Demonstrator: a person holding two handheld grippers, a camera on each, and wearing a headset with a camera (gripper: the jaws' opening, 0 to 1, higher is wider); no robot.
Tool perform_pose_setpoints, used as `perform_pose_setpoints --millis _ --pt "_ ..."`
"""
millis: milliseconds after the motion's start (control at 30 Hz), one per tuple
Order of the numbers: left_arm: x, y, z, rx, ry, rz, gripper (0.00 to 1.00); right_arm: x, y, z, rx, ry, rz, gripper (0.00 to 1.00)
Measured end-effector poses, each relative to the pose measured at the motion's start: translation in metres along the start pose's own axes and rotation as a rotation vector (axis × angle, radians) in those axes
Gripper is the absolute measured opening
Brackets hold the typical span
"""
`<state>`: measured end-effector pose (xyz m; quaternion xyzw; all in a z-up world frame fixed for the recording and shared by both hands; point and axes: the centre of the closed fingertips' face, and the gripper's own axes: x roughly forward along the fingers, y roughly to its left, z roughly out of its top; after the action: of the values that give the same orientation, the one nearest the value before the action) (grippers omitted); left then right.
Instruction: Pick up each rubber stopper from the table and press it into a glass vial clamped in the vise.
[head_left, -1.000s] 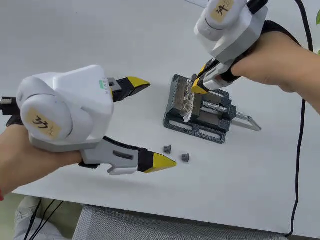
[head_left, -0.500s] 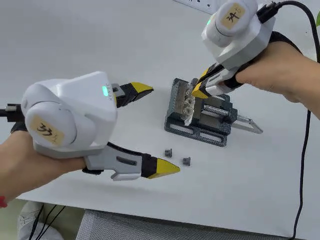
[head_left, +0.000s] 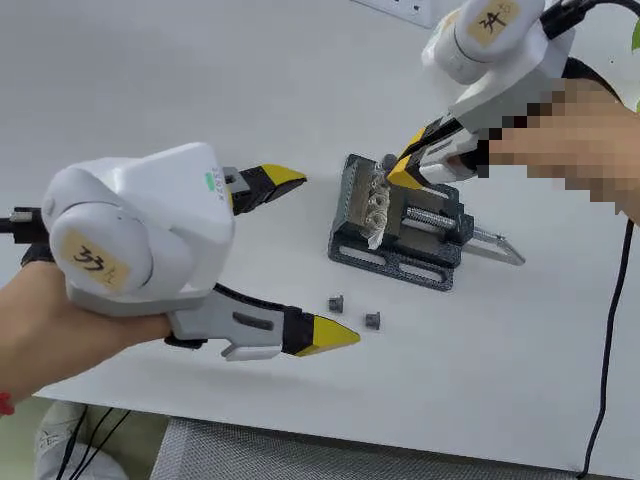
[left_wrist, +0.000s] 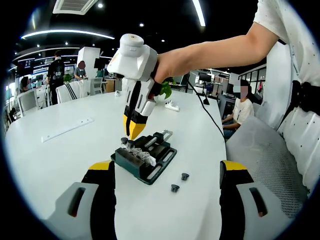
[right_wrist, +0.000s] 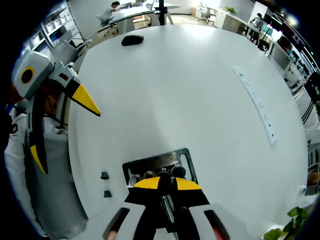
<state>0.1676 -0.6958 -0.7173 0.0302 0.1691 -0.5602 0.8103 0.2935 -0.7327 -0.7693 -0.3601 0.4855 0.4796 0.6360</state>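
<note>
**A:** What was nearest?

**B:** The left tongs, held low over the near edge of the desk. Their jaws were spread wide apart and held nothing.

**A:** Where were the stoppers still to be picked up?

**B:** A rubber stopper and a second stopper sat on the desk just beyond the tip of the left tongs' nearer jaw. They lay side by side in a short line roughly along the near edge. They were too small to tell which end was up. The left tongs were clearly the closer pair, so a short reach forward and down looked like the natural next move.

**A:** And past them?

**B:** The vise stood farther in from the near edge, its screw handle pointing toward the right edge. A row of glass vials was clamped upright in it. The right tongs pointed down at the far end of that row, jaws drawn together. The right gripper view showed a dark shape between the tips, but I could not tell whether it was a stopper.

**A:** The surface and the room?

**B:** The desk was white and smooth. A black cable trailed along its right side and a power strip lay toward the far edge. Beyond was an open office with strip lights, other desks and seated people.
</note>
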Motion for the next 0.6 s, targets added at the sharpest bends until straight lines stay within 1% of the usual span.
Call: perform_pose_setpoints --millis 67,200,367,600 --pt "0.0002 -0.0002 0.0000 0.000 0.000 0.000 0.86 0.0045 -0.0021 0.0013 -0.003 -0.004 0.001 0.05" --pt "0.0008 -0.0005 -0.0001 -0.001 0.001 -0.003 0.86 0.0043 0.0026 -0.0006 -0.011 -0.005 0.010 0.04" --pt "0.0007 -0.0001 -0.0011 -0.004 0.003 -0.004 0.86 0.0054 0.0064 0.0031 -0.016 -0.014 0.018 0.03" --pt "-0.0003 0.0005 -0.0014 -0.008 0.002 -0.001 0.86 0.0109 0.0063 0.0020 -0.019 -0.007 0.027 0.01"
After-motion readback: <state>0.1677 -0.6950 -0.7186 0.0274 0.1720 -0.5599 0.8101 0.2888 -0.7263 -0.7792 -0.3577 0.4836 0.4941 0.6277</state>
